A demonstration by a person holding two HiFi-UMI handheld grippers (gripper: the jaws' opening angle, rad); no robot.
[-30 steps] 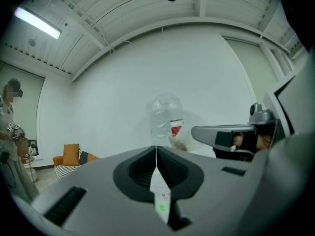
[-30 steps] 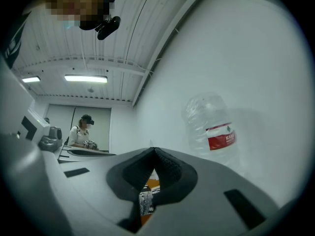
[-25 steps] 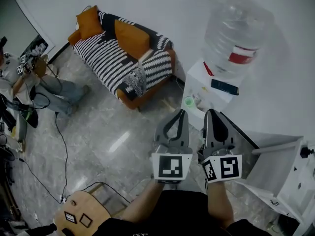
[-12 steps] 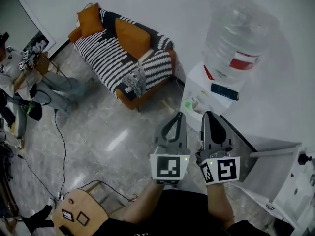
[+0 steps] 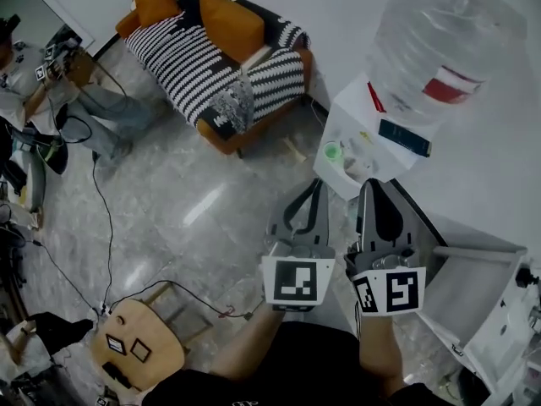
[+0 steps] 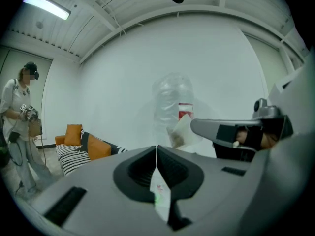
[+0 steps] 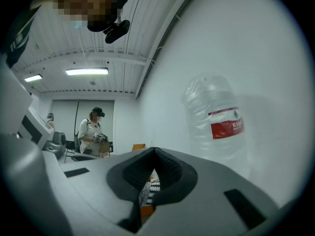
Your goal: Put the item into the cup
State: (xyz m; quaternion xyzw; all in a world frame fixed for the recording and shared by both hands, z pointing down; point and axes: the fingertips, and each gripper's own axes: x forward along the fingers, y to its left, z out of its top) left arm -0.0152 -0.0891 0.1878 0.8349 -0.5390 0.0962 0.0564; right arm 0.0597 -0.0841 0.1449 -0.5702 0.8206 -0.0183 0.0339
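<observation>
Though the left gripper (image 6: pixel 156 154) and right gripper (image 7: pixel 154 154) are clenched empty, the item is not discerned — presumably light. A gentle mid-body pinch is advised.

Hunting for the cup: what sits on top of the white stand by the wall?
A large water bottle, a green cup, seemingly a pale cup, and a dark flat item. The stand's top beneath the bottle is hidden.

The 2 hand-held grippers sit side by side, the left hand-held gripper (image 5: pixel 314 196) just beside the right hand-held gripper (image 5: pixel 369 194). In front of them stands a water stand (image 5: pixel 368 123) with a big bottle (image 5: pixel 444 45) on top and 2 cups (image 5: pixel 332 151) on its ledge. The sofa (image 5: pixel 215 62) stands further left by the wall. A stool (image 5: pixel 135 353) stands on the floor (image 5: pixel 194 227), near left.
</observation>
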